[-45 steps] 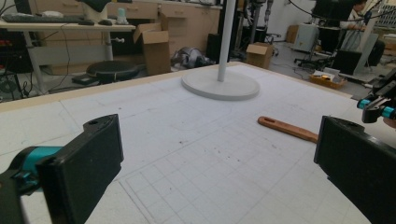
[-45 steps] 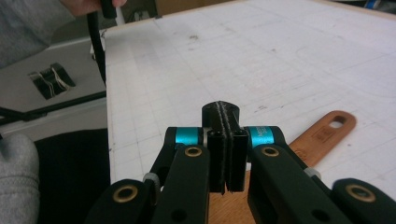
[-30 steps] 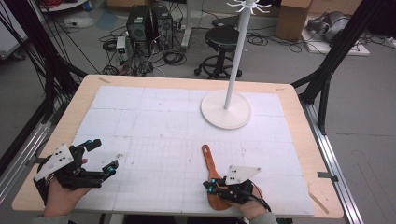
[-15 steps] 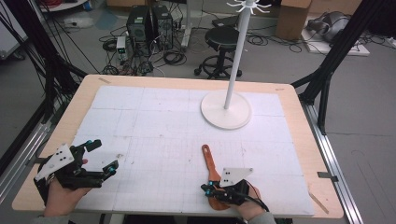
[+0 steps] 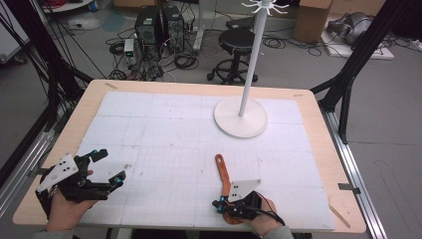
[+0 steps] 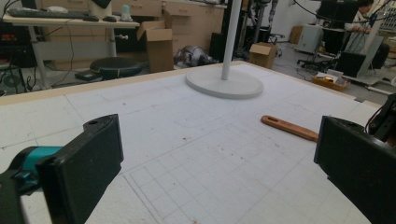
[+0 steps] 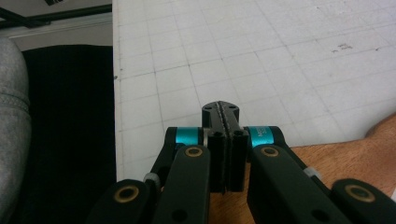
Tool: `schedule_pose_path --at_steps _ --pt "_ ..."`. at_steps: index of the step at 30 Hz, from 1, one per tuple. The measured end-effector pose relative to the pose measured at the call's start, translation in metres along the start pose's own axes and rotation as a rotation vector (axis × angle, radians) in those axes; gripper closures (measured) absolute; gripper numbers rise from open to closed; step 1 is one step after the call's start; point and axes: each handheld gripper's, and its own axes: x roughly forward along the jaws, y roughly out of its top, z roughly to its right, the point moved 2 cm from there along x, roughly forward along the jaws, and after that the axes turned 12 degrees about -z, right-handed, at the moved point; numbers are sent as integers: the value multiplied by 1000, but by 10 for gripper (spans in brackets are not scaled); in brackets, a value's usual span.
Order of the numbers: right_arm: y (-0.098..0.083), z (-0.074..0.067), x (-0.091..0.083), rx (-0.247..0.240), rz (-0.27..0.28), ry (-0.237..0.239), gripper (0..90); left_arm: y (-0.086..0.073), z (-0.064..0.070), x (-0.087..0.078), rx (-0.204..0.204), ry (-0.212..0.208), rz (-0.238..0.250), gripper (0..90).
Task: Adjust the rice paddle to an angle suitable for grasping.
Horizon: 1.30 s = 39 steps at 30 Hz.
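My right hand-held gripper, jaws together and empty, rests over the wooden spatula; the left hand-held gripper stands apart. Next I must open and clamp the handle.

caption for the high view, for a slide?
Left gripper open at the table's near left; right gripper shut over a wooden spatula, white stand beyond.

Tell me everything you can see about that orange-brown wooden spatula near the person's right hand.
The spatula looks like wood, orange-brown, with a long flat handle that has a slot hole near its far end. It lies flat on the white gridded mat, handle pointing away toward the white stand's base, well short of it. Its broad blade end sits at the near edge beneath the right tongs, which are shut above it; whether they touch it I cannot tell.
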Motion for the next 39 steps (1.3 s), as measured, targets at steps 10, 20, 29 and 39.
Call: schedule_pose_path --at_steps 10,20,29,39 --pt "0 1 -4 13 -38 10 900 1 -2 -4 -21 -3 23 18" --pt "-10 7 -13 39 -40 7 900 0 -2 -5 -23 3 15 18" --pt "-17 13 -20 71 -48 -11 900 0 -2 -4 -23 2 14 18" --pt "-27 23 -28 125 -44 -37 900 -1 -2 -3 -20 3 9 18"
